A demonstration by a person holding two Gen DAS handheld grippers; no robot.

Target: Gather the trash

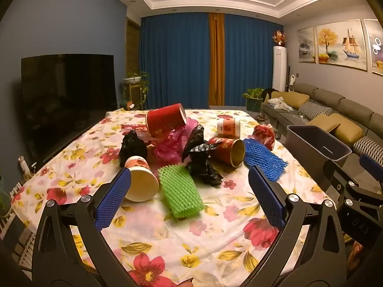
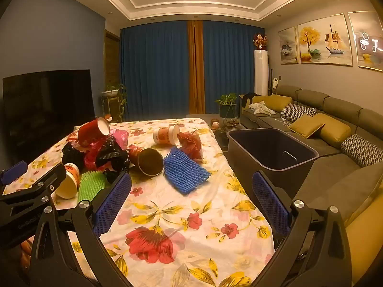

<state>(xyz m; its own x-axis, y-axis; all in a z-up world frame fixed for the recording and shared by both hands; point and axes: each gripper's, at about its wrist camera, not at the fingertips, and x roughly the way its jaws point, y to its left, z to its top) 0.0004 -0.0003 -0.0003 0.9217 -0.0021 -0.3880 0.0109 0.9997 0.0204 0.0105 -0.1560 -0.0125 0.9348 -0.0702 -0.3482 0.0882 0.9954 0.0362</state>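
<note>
Here the left gripper (image 1: 189, 184) hangs over the near part of a table spread with a floral tablecloth (image 1: 167, 234), its 2 blue-padded fingers (image 1: 112, 198) spread wide with nothing between them. The right gripper (image 2: 191, 191) is likewise spread wide and empty, held over the table's right edge.

The trash lies in a heap toward the middle of the table. Nearest the left gripper, a green foam net sleeve (image 1: 180, 191) lies flat, just beside a tipped paper cup (image 1: 141, 181) with a cream inside and its mouth toward the camera. Behind them sits crumpled black plastic (image 1: 203, 165), with a second black wad (image 1: 132, 146) to the left. A pink plastic bag (image 1: 170, 141) is bunched under a large red paper cup (image 1: 165, 119) that leans tilted on top of the pile. A red cup with a gold lining (image 1: 229, 150) lies on its side, touching a blue foam net sleeve (image 1: 263, 159) on its right. Farther back are a white and red cup (image 1: 228, 125) on its side and a crumpled red wrapper (image 1: 264, 134), though its material is hard to tell.

A dark gray bin (image 2: 273, 148) stands open just beside the table's right edge, between table and sofa (image 2: 335, 119).
</note>
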